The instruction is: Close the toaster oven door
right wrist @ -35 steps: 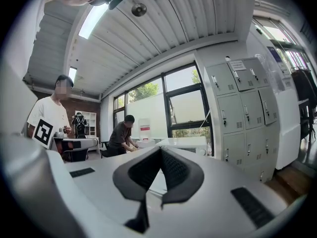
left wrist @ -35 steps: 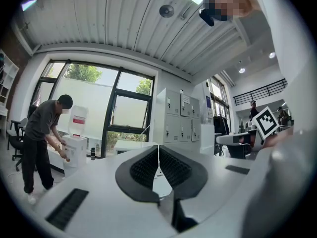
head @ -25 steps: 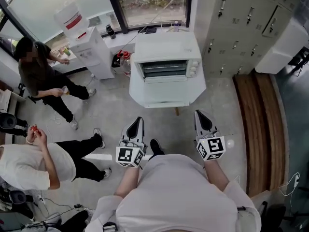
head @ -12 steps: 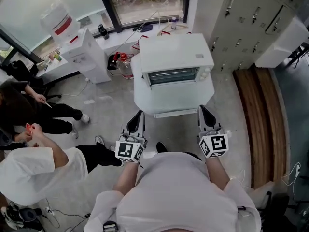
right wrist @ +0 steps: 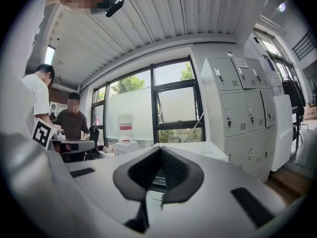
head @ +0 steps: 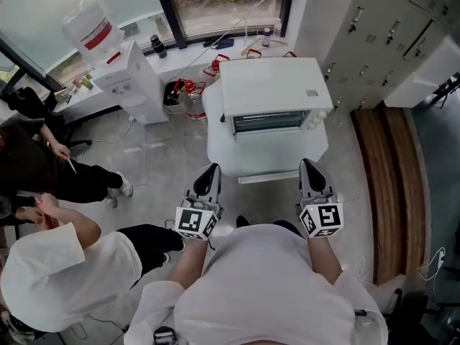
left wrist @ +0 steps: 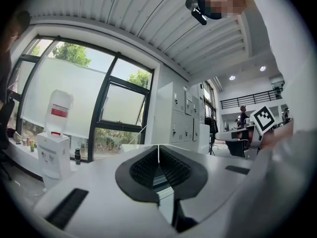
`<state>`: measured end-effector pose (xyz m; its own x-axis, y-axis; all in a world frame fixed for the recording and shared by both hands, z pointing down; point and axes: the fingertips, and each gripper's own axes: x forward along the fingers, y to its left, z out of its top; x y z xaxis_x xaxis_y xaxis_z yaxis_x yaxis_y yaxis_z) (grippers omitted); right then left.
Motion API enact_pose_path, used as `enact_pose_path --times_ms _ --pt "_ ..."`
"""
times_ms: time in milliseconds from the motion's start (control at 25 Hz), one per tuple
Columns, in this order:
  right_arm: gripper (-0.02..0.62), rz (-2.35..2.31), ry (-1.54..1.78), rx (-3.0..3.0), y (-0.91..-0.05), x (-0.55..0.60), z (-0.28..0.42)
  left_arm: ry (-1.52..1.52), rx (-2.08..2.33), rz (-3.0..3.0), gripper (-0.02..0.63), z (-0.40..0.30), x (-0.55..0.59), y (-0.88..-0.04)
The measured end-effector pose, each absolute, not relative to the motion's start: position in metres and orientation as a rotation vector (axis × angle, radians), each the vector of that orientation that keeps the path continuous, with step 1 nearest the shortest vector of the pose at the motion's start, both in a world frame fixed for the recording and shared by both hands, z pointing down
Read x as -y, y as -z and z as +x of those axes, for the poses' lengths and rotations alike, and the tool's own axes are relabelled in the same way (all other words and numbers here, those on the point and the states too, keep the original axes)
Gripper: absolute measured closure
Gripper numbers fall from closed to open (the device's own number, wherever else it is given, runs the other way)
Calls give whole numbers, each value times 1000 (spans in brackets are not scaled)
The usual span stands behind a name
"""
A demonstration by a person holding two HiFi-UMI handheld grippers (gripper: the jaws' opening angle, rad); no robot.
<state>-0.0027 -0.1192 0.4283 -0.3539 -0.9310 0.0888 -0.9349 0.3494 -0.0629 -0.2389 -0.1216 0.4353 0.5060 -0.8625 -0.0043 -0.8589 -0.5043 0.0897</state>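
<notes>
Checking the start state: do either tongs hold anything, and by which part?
Nothing is held: the left tongs and right tongs are both shut and empty, toaster oven ahead.

No legible writing anywhere.
The water bottle (head: 92,27) wears a red label and a locker door (right wrist: 243,76) carries a pale sheet, possibly printed, but both are too small to read (cubes on the left gripper (head: 212,169) and right gripper (head: 308,165) show only black-and-white square patterns).
</notes>
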Motion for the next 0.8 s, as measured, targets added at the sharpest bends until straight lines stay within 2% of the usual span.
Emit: enact_pose_path --times_ms 800 --pt "588 1595 -168 2671 -420 159 4 132 1648 2520 584 -228 132 -425"
